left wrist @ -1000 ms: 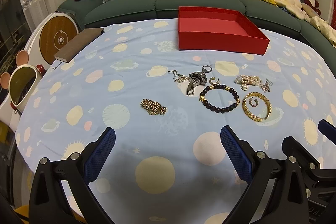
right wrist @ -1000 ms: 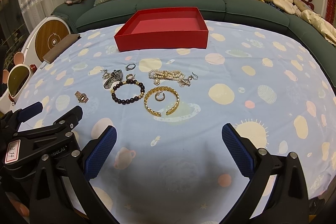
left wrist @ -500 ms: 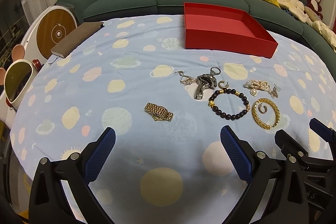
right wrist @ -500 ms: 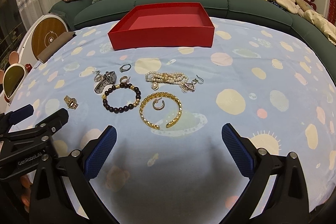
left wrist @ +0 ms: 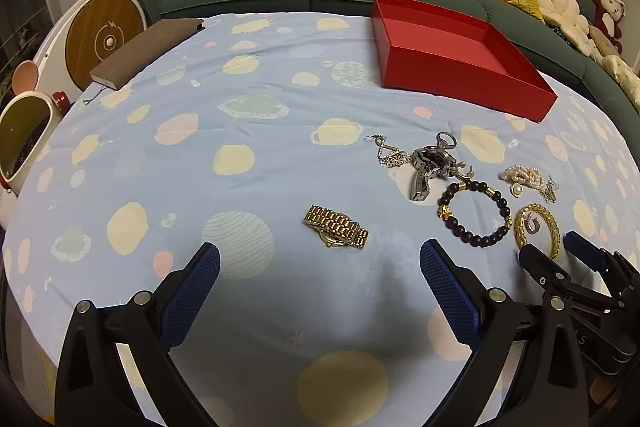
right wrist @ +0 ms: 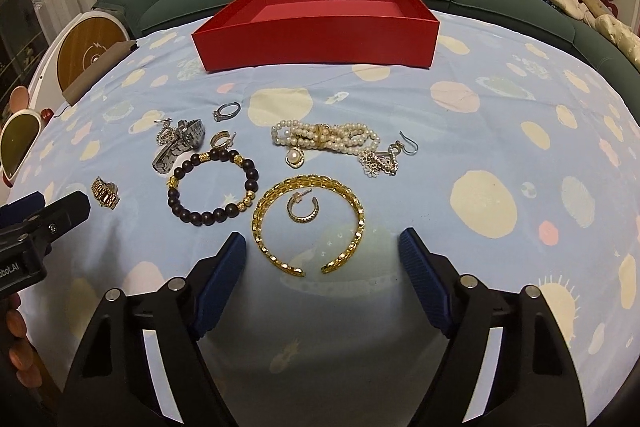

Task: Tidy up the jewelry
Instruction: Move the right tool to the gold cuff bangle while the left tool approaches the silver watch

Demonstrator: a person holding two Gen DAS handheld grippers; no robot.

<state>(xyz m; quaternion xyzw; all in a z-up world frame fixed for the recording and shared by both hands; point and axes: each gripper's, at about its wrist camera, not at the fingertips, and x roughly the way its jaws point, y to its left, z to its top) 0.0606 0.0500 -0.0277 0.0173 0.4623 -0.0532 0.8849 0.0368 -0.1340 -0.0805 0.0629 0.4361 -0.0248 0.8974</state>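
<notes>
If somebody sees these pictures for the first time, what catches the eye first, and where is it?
The empty red box at the far side of the blue planet-print cloth stands out most. In front of it lies scattered jewelry: a gold bangle nearest the right tongs, whose jaws are closing with nothing between them, beside a dark bead bracelet and pearls.

Table (right wrist: 520, 131), covered with a pale blue cloth printed with planets and suns. Lying directly on it:
- red box (right wrist: 316, 35), open, at the far side;
- brown book (left wrist: 144, 51), far left edge;
- gold watch (left wrist: 336, 231), apart to the left of the rest;
- silver watch (right wrist: 180, 145);
- silver ring (right wrist: 227, 111);
- dark bead bracelet (right wrist: 212, 189);
- pearl bracelet (right wrist: 324, 137);
- gold bangle (right wrist: 308, 223), open-ended, with a small hoop earring (right wrist: 303, 209) lying inside its curve;
- loose earrings (right wrist: 386, 157) beside the pearls.
</notes>
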